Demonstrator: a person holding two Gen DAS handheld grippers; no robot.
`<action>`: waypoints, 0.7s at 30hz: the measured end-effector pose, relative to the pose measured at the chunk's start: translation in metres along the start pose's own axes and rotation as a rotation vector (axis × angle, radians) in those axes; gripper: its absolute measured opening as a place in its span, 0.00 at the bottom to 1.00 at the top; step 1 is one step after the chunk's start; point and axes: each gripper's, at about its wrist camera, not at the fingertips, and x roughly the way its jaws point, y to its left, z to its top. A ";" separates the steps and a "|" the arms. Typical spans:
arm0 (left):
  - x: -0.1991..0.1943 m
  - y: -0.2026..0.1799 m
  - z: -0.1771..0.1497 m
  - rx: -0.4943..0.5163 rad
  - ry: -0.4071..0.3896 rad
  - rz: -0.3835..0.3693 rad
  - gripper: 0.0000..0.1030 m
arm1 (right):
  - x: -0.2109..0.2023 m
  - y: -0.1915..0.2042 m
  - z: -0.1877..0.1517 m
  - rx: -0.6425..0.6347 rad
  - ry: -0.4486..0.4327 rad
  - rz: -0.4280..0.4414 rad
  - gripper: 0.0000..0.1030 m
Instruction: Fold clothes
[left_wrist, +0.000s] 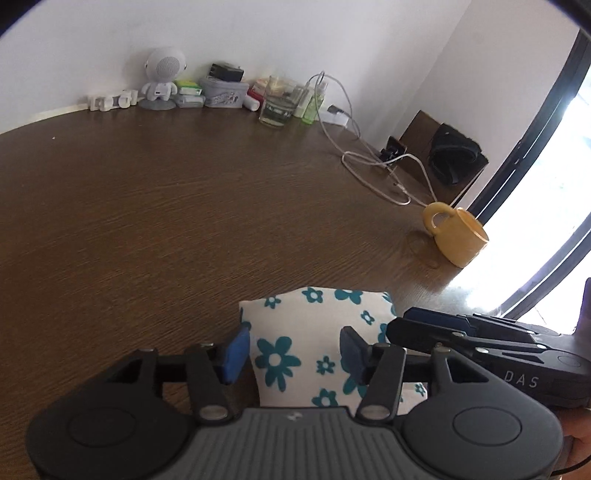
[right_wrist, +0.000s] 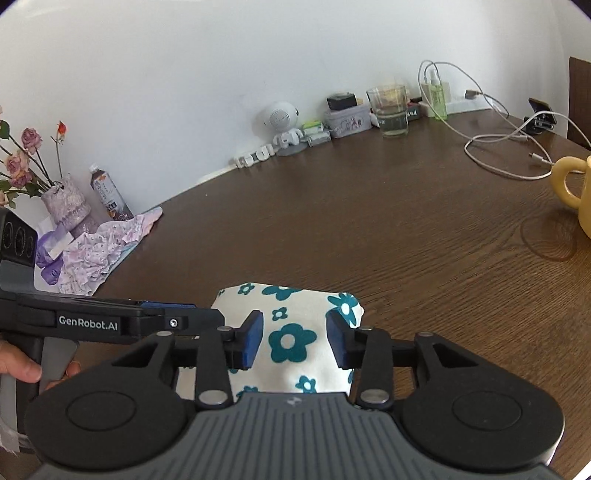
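Note:
A small folded white cloth with teal flowers (left_wrist: 317, 310) (right_wrist: 291, 295) lies on the brown wooden table (left_wrist: 147, 203) (right_wrist: 369, 221), close to the cameras. My left gripper (left_wrist: 293, 352) hovers over it, open, its blue pads on either side of the fabric. My right gripper (right_wrist: 295, 339) stands open over the same cloth in the same way. Each gripper shows side-on in the other's view: the right gripper (left_wrist: 400, 326) at the cloth's right edge, the left gripper (right_wrist: 207, 314) at its left edge. A hand (right_wrist: 22, 365) holds the left one.
A yellow mug (left_wrist: 458, 236) (right_wrist: 576, 184) stands to the right near white cables (left_wrist: 369, 166). Along the wall sit a glass (left_wrist: 277, 103), a small robot figure (left_wrist: 162, 77) and boxes. At the far left are a flower vase (right_wrist: 66, 203), a bottle (right_wrist: 109, 195) and a crumpled floral garment (right_wrist: 107, 243).

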 end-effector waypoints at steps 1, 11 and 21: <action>0.006 -0.001 0.003 -0.005 0.021 0.015 0.50 | 0.008 -0.002 0.001 0.003 0.019 -0.017 0.38; 0.012 0.000 0.010 -0.010 0.026 0.029 0.41 | 0.007 -0.013 0.012 0.077 0.016 -0.003 0.37; 0.027 0.005 0.014 -0.093 0.026 0.045 0.30 | 0.034 -0.027 0.011 0.192 0.099 0.002 0.25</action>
